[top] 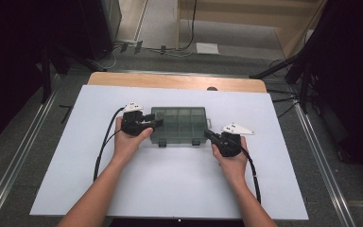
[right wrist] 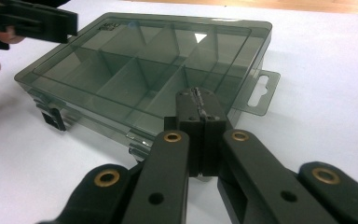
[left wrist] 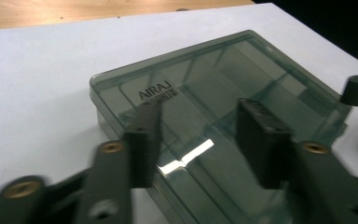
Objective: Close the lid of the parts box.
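- High view: the smoky compartment box (top: 178,125) sits mid-table (top: 170,189), left gripper (top: 152,122) at its left end, right gripper (top: 209,135) by its right corner.
- Left gripper view: fingers (left wrist: 144,140) spread wide over the lid, gripping nothing.
- Right gripper view: fingers (right wrist: 190,114) pressed together, empty, at the box's near edge.

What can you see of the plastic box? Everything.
The box is a flat rectangular organiser of smoky, see-through plastic, its lid shut, lying flat mid-table on the white sheet. Dividers inside form compartments, all apparently empty. Two latches on the near edge, a hang tab at its right end, embossed lettering on the lid's left corner. The left gripper, open, sits over its left end; the right gripper, shut, is at its near right corner; contact unclear.
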